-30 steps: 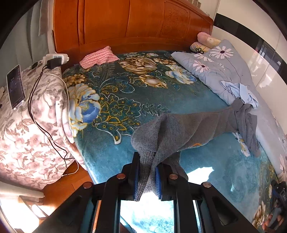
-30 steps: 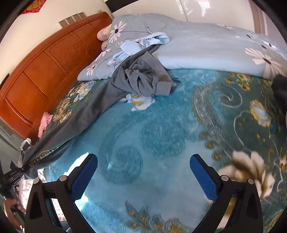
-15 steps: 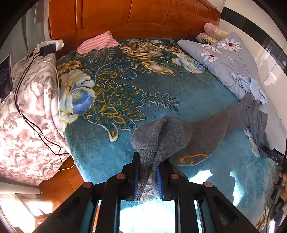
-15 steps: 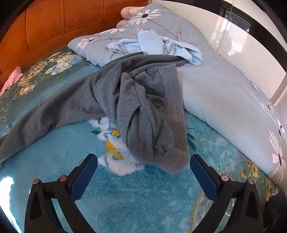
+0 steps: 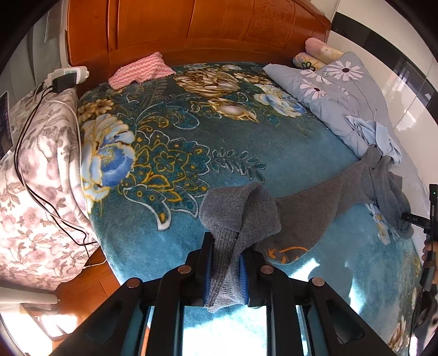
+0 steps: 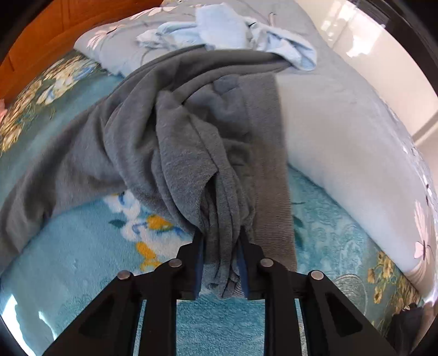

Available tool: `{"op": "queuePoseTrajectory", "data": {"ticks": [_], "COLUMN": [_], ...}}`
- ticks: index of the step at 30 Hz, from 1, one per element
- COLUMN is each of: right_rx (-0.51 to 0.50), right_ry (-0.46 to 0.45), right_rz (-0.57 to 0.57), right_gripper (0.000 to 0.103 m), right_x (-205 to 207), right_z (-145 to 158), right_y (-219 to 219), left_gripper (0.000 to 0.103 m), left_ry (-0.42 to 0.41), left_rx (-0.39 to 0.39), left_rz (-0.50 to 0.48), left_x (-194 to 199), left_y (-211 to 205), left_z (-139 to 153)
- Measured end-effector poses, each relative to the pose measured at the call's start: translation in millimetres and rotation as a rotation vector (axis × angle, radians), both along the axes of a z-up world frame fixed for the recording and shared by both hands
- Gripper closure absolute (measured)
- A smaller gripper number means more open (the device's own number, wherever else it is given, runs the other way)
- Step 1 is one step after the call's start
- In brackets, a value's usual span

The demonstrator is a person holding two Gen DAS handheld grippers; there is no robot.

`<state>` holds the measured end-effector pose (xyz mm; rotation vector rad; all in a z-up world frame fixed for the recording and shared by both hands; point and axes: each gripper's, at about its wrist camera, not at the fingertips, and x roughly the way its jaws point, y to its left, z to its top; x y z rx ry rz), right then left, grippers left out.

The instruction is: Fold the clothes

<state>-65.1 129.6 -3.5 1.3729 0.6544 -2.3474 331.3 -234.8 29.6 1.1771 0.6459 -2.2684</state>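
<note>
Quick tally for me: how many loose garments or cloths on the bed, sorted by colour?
Grey: 1, the grey sweater, pinched at one end by the left gripper and at the other by the right gripper.
Light blue: 1, the light blue garment, crumpled on the daisy quilt.
Pink: 1, the pink zigzag cloth by the headboard.
Total: 3.

The ribbed end of the grey knitted garment (image 5: 306,213) is hidden between the blue pads of the left gripper (image 5: 225,269). A bunched fold of the same garment is concealed between the fingers of the right gripper (image 6: 220,269). The pale blue crumpled cloth (image 6: 232,30) is partly covered by grey fabric. The dark flat device (image 5: 5,123) on the floral-covered stand is cut off by the frame edge. The orange motif (image 5: 287,253) on the garment is half folded under and cannot be made out.
</note>
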Motion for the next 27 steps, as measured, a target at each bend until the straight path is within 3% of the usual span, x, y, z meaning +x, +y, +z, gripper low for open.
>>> {"op": "queuePoseTrajectory", "data": {"ticks": [2,9,14,23,26,27], "right_rx": [-0.017,-0.041,-0.058,-0.181,-0.248,-0.237], "right_ry": [0.078,0.253,0.377,0.36,0.336,0.305], "right_rz": [-0.069,-0.143,-0.194,-0.177,-0.17,-0.177], "right_gripper": [0.084,0.085,0.085,0.085,0.085,0.085], "right_x": [-0.5,41.8,72.6,191.9,240.0,244.4], "right_z": [23.4,109.5,171.1,218.0,232.7,223.9], "right_y": [17.3,86.6,136.3,218.9,246.0,252.3], "left_gripper": [0.084,0.084,0.086,0.086,0.086,0.086], "left_ry": [0.03,0.152,0.209,0.258,0.223,0.21], "left_rx": [-0.01,-0.014,-0.069,-0.183,-0.199,-0.193], "left_rz": [-0.004,-0.035,-0.073,-0.036,-0.067,-0.087], "left_x": [2.9,21.4,41.9,106.3,97.2,88.9], "left_y": [-1.5,3.7,18.4,1.4,-5.0,-4.3], "left_z": [15.6,65.1,97.4,143.3,142.7,139.0]}}
